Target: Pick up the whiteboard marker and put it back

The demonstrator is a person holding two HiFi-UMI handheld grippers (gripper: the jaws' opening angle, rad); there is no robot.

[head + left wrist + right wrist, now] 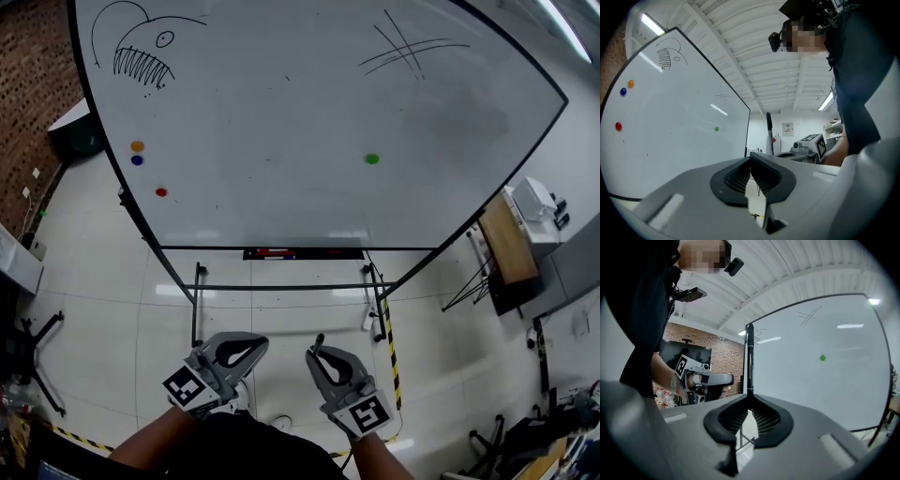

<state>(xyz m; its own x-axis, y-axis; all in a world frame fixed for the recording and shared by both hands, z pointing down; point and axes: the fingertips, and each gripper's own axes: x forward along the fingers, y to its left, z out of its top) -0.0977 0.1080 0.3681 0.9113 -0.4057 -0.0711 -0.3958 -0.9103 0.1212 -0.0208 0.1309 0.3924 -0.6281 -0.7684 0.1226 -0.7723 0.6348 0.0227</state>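
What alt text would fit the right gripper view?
The right gripper is shut on an upright black marker, in front of a whiteboard with a green dot. The left gripper shows at the left.

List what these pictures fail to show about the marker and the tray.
- Whiteboard marker: the lower end is hidden inside the right claw in the right gripper view, and its print is too small to read.
- Tray: in the head view its contents are too small to tell apart.
- Tray in the left gripper view: covered by the left claw.
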